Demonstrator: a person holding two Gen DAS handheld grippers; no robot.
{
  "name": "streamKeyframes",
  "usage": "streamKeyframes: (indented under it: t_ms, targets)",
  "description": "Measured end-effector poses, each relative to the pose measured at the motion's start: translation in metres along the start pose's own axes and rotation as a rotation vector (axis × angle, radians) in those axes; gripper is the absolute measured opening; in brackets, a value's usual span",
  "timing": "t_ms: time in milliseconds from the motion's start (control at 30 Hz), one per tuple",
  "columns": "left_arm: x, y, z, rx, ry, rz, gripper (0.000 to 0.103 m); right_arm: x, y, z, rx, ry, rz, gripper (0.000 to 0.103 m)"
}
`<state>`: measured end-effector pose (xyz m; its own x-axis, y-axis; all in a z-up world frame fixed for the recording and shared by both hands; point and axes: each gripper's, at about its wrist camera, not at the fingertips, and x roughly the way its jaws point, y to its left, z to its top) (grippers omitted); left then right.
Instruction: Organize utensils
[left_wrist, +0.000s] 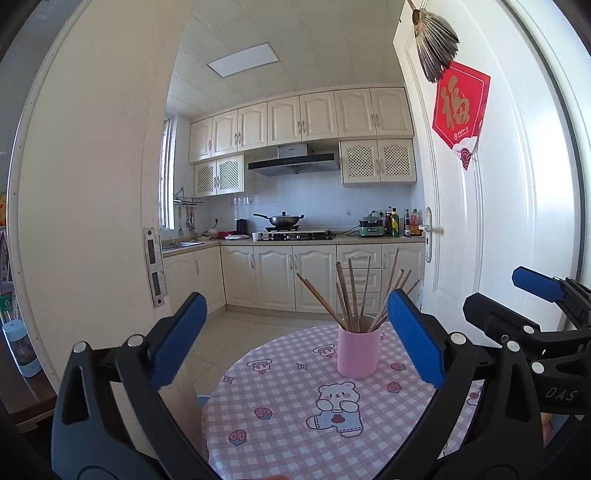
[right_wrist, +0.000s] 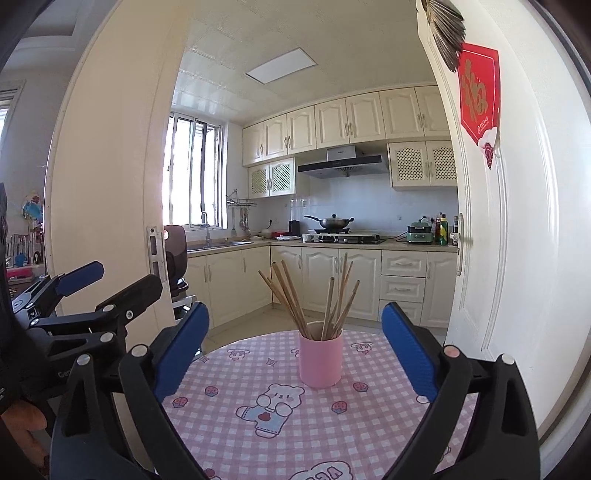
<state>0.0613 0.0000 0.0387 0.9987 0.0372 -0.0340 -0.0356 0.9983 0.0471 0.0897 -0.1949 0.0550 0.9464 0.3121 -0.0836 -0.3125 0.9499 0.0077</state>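
Left wrist view: the left gripper (left_wrist: 295, 343) stands wide open and empty; the pink cup (left_wrist: 359, 352) of chopsticks (left_wrist: 351, 291) stands upright on the checked table (left_wrist: 280, 406), just right of centre between the blue pads; the right gripper (left_wrist: 524, 295) shows at the right edge. Right wrist view: the right gripper (right_wrist: 295, 347) also gapes wide, holding nothing; the cup (right_wrist: 320, 360) sits centred beyond its pads, apart from both; the left gripper (right_wrist: 107, 284) lies at left.

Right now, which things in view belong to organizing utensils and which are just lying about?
Job:
chopsticks, standing in the cup
pink cup on the table
left claw and right claw, both open, empty

Lying about:
wok on the stove
green appliance
bottles
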Motion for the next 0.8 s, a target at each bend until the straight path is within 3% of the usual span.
streamKeyframes:
  t_ms: [800]
  targets:
    - [-0.039,-0.007,-0.009,0.004,-0.038,-0.001,0.096,-0.042,0.011,-0.007,-0.025,-0.04,-0.056,0.095]
